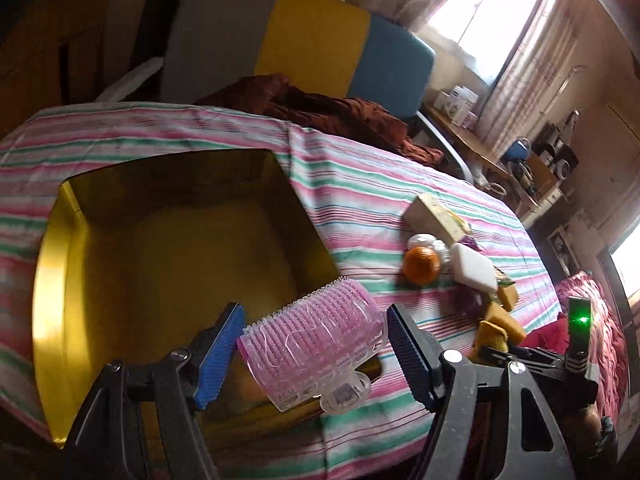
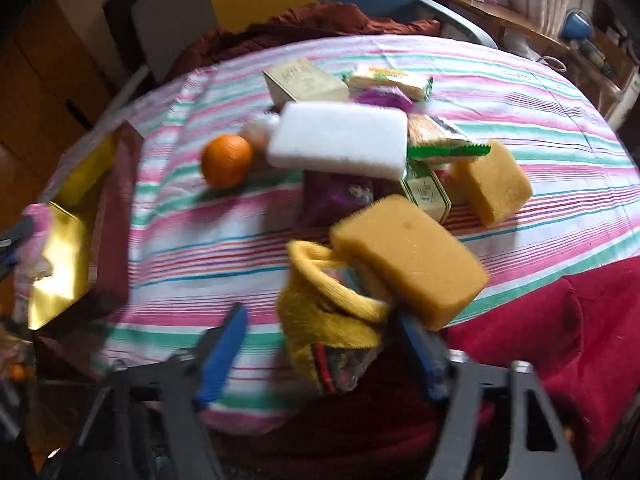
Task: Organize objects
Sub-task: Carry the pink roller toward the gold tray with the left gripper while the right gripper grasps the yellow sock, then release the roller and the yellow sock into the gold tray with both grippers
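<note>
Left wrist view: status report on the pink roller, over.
Left gripper shut on pink hair roller, at gold box rim. Right gripper open around yellow knit pouch. Brown sponge leans on pouch.

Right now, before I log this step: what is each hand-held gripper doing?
Left hand-held gripper: closed on the pink hair roller.
Right hand-held gripper: open, yellow knit pouch between its fingers, not gripped.

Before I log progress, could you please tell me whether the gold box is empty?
Apparently empty: the gold box shows bare walls and floor; the near corner is hidden behind the pink hair roller.
</note>
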A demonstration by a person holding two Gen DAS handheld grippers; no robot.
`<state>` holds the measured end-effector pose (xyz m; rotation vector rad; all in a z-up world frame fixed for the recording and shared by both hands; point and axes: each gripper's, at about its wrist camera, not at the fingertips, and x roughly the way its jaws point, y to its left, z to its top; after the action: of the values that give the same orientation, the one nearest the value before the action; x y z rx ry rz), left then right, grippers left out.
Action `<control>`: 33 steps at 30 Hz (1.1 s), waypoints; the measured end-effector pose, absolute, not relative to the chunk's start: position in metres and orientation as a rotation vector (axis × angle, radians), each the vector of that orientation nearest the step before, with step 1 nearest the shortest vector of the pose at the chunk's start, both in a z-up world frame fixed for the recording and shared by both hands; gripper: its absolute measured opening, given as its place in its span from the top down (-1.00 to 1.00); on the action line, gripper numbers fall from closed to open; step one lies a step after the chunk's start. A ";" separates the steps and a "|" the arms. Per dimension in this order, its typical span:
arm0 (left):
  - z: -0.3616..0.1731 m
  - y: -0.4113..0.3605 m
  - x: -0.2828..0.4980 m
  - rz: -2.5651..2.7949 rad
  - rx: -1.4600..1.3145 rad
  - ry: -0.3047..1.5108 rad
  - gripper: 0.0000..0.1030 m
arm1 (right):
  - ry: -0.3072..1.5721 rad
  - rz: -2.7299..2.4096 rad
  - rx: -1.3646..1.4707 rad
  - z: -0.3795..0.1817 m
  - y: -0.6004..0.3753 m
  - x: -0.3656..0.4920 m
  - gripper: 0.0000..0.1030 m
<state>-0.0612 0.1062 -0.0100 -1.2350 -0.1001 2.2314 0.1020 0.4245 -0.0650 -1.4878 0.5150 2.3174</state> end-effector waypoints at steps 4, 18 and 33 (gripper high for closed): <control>-0.017 0.079 -0.063 2.275 -1.259 -0.138 -0.44 | 0.473 2.323 -1.495 -0.062 0.423 0.102 0.18; -0.025 0.018 -0.116 2.455 -1.284 -0.127 -0.44 | 0.379 2.839 -1.429 0.012 0.322 0.064 0.21; -0.015 -0.034 -0.204 2.709 -1.277 -0.207 -0.61 | 0.030 2.902 -1.695 -0.045 0.198 -0.032 0.21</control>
<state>-0.2043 -0.0342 -0.0152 -1.2771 -0.2071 2.7091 -0.0316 0.1976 -0.0445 -1.6951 0.0296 2.9023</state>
